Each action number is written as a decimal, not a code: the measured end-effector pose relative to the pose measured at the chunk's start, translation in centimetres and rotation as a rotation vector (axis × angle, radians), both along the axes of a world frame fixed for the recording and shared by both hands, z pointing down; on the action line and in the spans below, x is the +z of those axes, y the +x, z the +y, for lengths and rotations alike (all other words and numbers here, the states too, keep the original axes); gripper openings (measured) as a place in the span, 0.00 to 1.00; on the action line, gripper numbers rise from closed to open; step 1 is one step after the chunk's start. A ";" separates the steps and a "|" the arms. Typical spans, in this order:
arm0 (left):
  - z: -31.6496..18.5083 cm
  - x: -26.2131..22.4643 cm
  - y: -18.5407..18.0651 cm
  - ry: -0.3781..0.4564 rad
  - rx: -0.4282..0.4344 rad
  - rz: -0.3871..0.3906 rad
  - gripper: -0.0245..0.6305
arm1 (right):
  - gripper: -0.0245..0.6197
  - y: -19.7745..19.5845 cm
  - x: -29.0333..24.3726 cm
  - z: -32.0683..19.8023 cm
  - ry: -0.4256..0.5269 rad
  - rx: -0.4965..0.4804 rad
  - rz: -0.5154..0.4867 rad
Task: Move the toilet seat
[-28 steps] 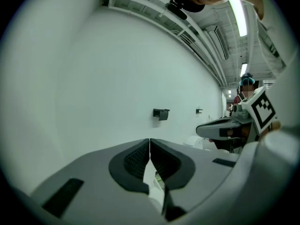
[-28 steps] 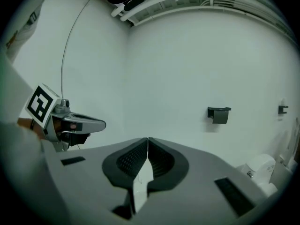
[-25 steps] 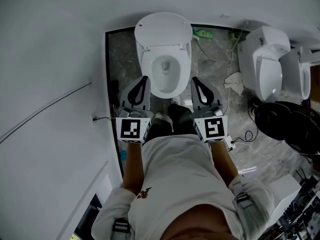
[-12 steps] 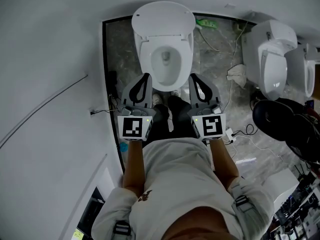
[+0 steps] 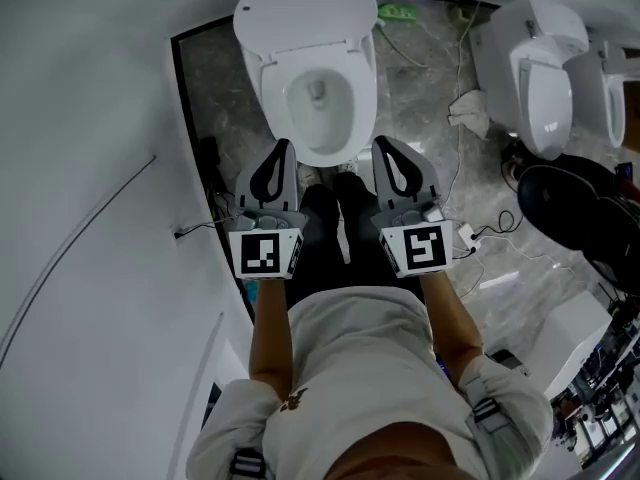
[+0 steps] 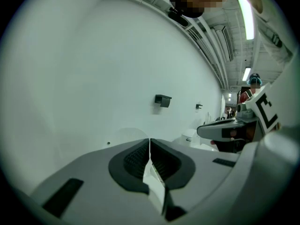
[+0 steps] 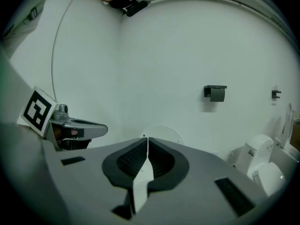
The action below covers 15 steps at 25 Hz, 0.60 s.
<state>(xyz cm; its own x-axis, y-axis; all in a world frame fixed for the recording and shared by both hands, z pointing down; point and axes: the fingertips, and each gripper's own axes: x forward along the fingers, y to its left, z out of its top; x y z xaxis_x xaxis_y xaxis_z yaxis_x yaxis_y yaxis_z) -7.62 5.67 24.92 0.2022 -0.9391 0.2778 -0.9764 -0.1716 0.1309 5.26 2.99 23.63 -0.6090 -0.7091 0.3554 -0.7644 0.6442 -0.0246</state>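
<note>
Glossy white oval toilet seat [image 5: 322, 149] lies flat on its bowl, marbled grey floor [image 5: 225, 88] around | my left gripper [image 5: 282, 148] and right gripper [image 5: 384, 146], both clenched empty, flank its front rim.

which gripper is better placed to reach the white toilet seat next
Left, marginally: the shut left gripper sits closer to the front of the white oval toilet seat than the shut right gripper. Both flank it.
</note>
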 end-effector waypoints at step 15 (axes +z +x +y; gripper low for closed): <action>0.8 9.1 -0.2 -0.066 0.026 0.038 0.08 | 0.07 0.1 9.3 2.0 -0.063 0.043 0.024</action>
<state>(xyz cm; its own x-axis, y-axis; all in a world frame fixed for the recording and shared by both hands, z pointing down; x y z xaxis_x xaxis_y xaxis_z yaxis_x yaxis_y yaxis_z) -7.84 6.42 34.02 0.2374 -0.9134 0.3307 -0.9660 -0.1861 0.1795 5.32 5.02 32.98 -0.5695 -0.7099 0.4143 -0.7920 0.6088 -0.0456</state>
